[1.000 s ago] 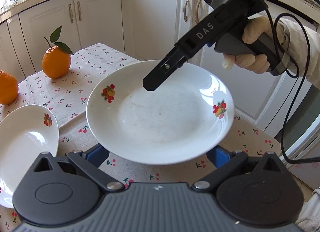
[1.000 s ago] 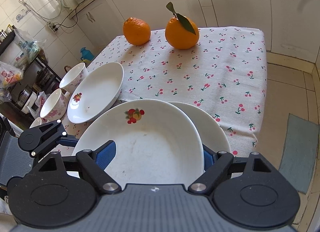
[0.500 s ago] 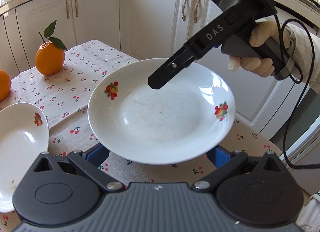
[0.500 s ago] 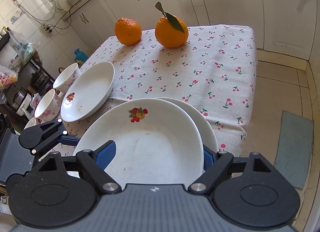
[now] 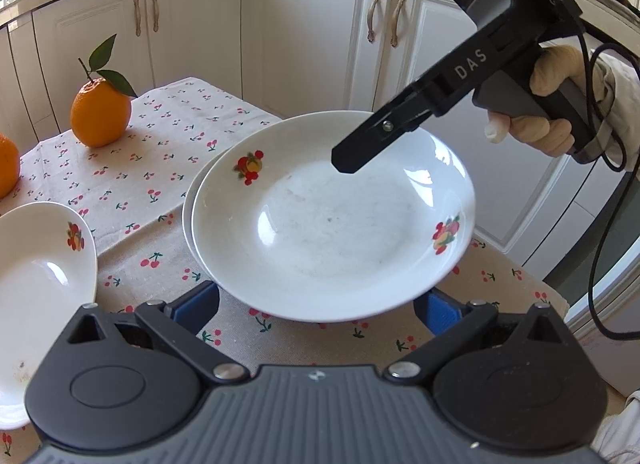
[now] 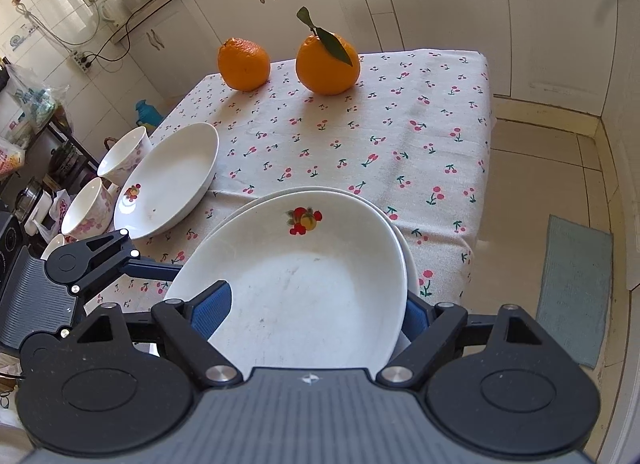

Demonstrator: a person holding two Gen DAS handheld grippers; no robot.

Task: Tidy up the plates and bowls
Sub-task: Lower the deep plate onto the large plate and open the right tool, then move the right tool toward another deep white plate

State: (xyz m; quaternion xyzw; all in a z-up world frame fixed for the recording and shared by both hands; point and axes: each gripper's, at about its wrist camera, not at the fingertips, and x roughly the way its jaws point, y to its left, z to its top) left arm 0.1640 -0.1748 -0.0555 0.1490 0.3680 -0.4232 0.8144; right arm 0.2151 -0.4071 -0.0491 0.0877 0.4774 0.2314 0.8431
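A white plate [image 5: 332, 220] with fruit prints is carried between the two grippers just above a second plate [image 6: 406, 248] that lies on the cherry-print tablecloth [image 6: 360, 136] near the table's corner. The left gripper [image 5: 318, 306] has its blue pads spread wide against opposite sides of the plate's near rim, and the right gripper [image 6: 318, 310] grips the same plate in the same way from the other side, its pads also wide apart on the rim. A third plate [image 6: 168, 180] and two bowls [image 6: 120, 156] sit further left, and two oranges [image 6: 326, 64] stand at the far end.
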